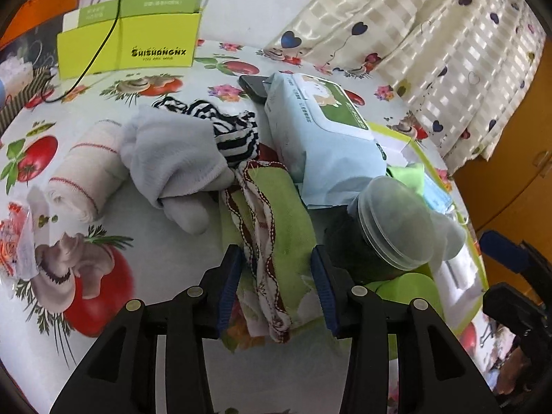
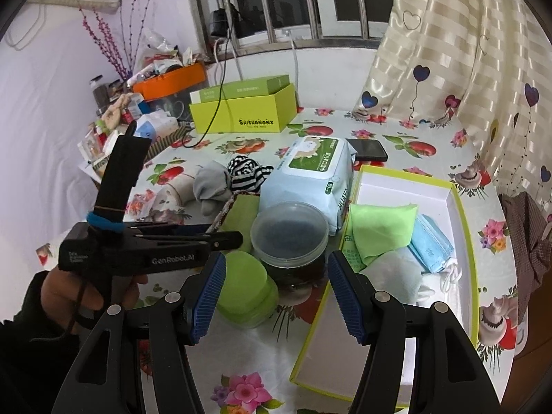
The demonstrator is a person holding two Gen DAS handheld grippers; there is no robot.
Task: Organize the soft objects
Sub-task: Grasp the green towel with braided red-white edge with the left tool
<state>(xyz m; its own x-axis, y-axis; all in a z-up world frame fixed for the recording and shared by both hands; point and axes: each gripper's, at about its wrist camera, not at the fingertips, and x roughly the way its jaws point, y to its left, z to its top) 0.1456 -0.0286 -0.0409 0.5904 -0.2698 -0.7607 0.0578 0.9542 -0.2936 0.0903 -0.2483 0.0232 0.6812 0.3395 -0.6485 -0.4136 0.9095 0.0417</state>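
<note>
Green terry towel (image 1: 289, 214) lies at lower centre on the counter (image 1: 179, 234), between the wide-open jaws of the left hand-held gripper (image 1: 276, 286). Pads seem not yet pressing. Pinching fold and trim together, clear of the jar (image 1: 390, 227), would suit best.

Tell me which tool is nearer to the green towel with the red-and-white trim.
Left. The left tool straddles the green towel, open, pads not pressing it. The right tool stands further back, open, facing the lidded jar.
</note>
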